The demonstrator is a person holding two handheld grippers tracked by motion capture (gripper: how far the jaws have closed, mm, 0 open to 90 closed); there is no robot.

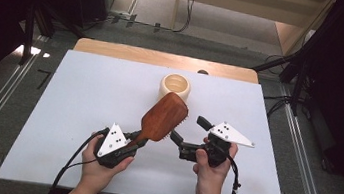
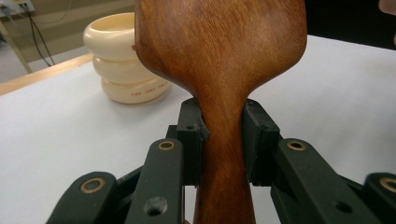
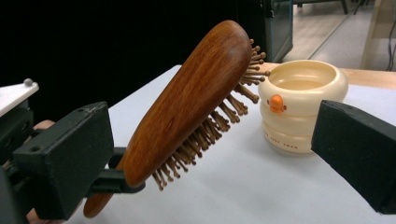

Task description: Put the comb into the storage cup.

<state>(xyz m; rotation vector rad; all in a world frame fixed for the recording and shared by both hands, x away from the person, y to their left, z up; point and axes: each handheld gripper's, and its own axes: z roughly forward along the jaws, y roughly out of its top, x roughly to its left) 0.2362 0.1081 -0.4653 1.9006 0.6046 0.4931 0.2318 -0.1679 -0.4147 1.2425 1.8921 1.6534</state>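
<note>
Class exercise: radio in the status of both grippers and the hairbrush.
Left gripper shut on hairbrush handle, brush lifted. Right gripper open, beside the brush head. Cream cup just beyond.

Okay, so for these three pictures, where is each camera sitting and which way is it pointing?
High view: above the person's side, looking forward and down on the table; both forearms, left gripper and right gripper show.
Left gripper view: rides the left gripper, looking along its jaws clamped on the hairbrush handle, cup behind.
Right gripper view: rides the right gripper, open jaws facing the brush bristles and cup.
All three share the hairbrush and cup.
</note>
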